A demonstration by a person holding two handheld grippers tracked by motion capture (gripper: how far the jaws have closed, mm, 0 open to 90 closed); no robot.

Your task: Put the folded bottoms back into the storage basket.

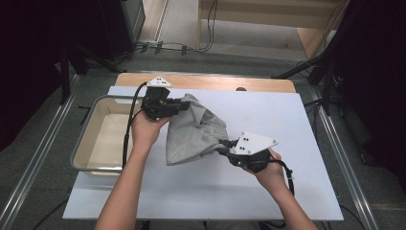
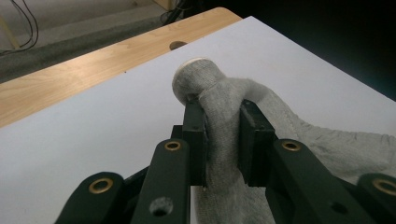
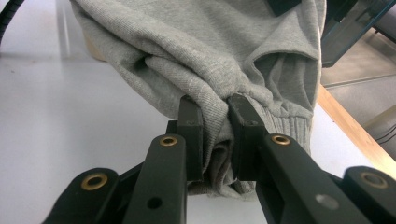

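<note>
Above the white table (image 1: pixel 297 143), both claws clenched on grey garment (image 1: pixel 191 134), its shape hidden in folds.

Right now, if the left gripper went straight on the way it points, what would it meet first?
The left gripper is already shut on the grey cloth, so the bunched fold at its tips comes first. Beyond that, its own view shows bare white table, then the wooden edge; the depth is hard to judge.

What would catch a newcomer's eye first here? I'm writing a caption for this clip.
A grey garment held up mid-table between two black grippers: the left gripper is clamped on its far end, the right gripper on its near edge. A shallow metal tray sits at the table's left side.
</note>
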